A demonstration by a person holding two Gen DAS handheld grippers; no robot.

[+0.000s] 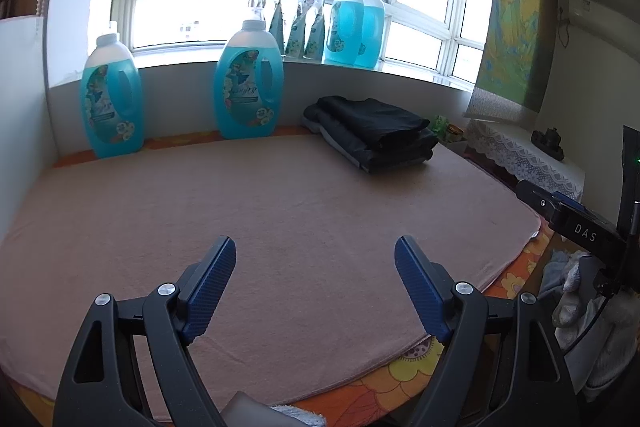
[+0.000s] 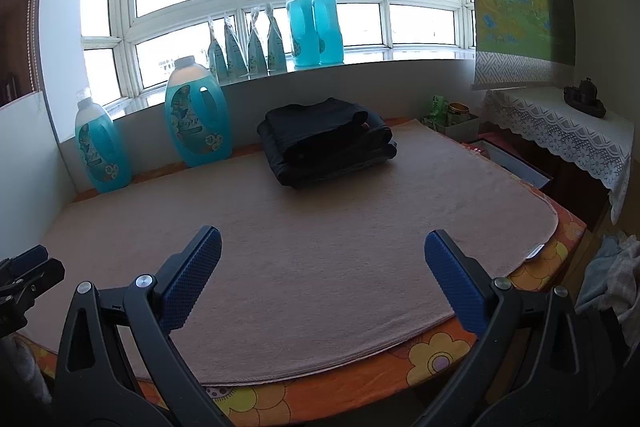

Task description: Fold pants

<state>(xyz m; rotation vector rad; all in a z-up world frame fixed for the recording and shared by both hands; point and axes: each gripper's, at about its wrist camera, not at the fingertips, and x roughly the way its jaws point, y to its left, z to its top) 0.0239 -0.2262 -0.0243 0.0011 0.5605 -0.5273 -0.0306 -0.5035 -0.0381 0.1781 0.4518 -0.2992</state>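
Note:
Folded dark pants [image 1: 374, 133] [image 2: 328, 139] lie stacked in a neat pile at the far side of the pink towel [image 1: 280, 211] [image 2: 320, 227] that covers the table. My left gripper [image 1: 316, 251] hovers open over the towel's near part, with nothing between its blue pads. My right gripper [image 2: 324, 243] is likewise open and empty, well short of the pile. The right gripper's body [image 1: 576, 223] shows at the right edge of the left wrist view, and the left gripper's finger [image 2: 28, 259] shows at the left edge of the right wrist view.
Two large blue detergent bottles [image 1: 248, 83] [image 1: 112, 99] stand at the back left on the table. More bottles [image 2: 314, 25] and pouches [image 2: 248, 47] line the windowsill. A lace-covered side table [image 2: 560, 131] stands to the right. Light clothes [image 2: 616, 271] lie low at the right.

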